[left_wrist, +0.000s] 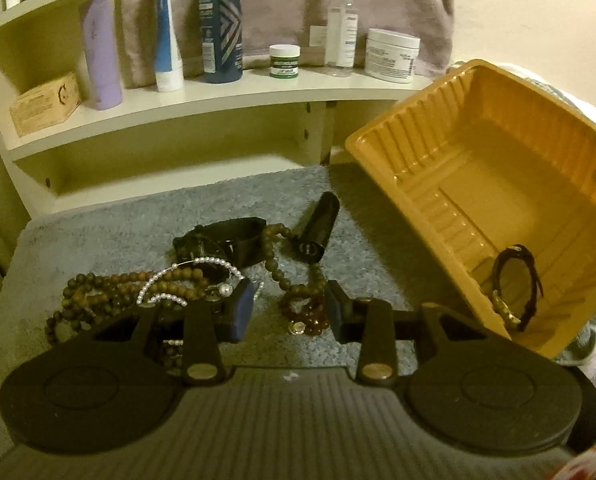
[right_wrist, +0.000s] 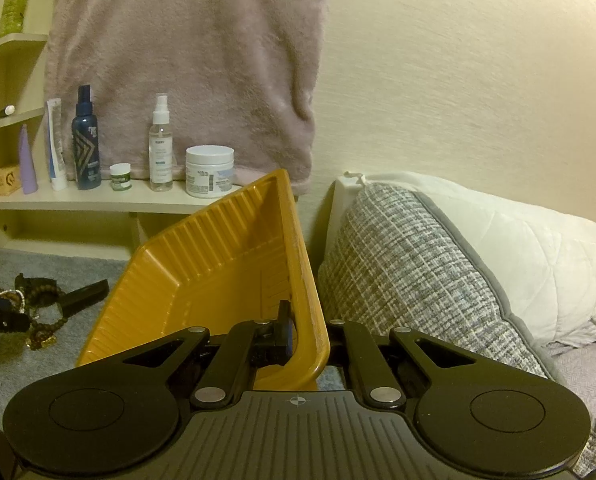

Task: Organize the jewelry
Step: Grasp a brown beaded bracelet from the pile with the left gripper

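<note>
The left gripper (left_wrist: 290, 306) hangs low over a grey carpeted surface (left_wrist: 98, 232), its jaws partly apart with nothing pressed between the blue pads. Just beyond the gap lies a small amber bead bracelet with a gold charm (left_wrist: 304, 318), coiled on the carpet, untouched by either pad. A strand of round brown wooden beads (left_wrist: 274, 264) runs up from it toward the far edge of the carpet. Left of the left pad sits a tangle of more brown bead strands (left_wrist: 98, 292) crossed by a curved string of small white pearls (left_wrist: 166, 280); the pad is just beside this heap, and whether it touches I cannot tell. Behind the heap lie a black-strapped watch (left_wrist: 222, 236) and a short dark tube-like piece (left_wrist: 316, 228).

To the right, a ribbed mustard-yellow plastic tray (left_wrist: 450, 136) is tilted up off the carpet. In its lower near corner rests a dark-strapped watch with a gold case (left_wrist: 516, 288).

The right gripper (right_wrist: 308, 334) has its jaws clamped on the tray's near rim (right_wrist: 302, 272), one pad inside the wall and the other outside.

Farthest back, a cream shelf (left_wrist: 234, 96) carries bottles and jars.
</note>
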### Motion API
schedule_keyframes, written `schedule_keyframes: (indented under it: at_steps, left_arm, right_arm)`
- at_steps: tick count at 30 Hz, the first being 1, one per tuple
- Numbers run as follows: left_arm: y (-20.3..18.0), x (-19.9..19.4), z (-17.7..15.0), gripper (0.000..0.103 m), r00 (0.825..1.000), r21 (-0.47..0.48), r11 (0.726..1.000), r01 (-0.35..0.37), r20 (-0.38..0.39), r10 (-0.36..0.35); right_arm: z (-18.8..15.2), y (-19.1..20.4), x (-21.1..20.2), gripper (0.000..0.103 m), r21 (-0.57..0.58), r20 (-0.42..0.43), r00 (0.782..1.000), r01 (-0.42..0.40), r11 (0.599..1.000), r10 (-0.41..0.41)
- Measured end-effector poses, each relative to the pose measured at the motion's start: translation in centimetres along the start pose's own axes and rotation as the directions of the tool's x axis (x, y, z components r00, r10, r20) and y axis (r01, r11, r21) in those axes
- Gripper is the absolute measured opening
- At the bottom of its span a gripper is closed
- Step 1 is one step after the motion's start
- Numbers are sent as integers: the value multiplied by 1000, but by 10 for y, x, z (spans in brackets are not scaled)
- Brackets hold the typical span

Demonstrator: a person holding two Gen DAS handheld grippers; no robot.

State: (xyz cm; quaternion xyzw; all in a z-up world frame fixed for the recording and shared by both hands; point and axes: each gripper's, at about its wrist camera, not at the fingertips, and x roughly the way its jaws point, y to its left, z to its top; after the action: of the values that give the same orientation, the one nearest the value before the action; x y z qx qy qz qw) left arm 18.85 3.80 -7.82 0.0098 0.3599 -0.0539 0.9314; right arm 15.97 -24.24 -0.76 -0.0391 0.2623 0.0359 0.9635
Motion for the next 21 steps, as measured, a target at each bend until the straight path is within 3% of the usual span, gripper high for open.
schedule_keyframes:
  at_steps: [6, 11, 16, 21]
  left_arm:
    - [2, 13, 6, 34, 1000, -46, 999, -19, -3, 19]
    - [5, 26, 10, 24, 999, -58, 998, -25, -30, 24]
    - [5, 30, 9, 6, 998, -51, 998, -37, -49, 34]
    - [8, 21, 11, 6, 999, -50, 998, -40, -35, 38]
  right_arm:
    - [0, 0, 1, 6, 0, -2, 1000, 1, 1000, -1]
    - [0, -1, 2, 6, -1, -5, 1000, 3, 1000, -3]
    - [0, -2, 3, 6, -3, -7, 1000, 3, 1000, -3]
    - [1, -2, 3, 6, -3, -7, 1000, 4, 1000, -4]
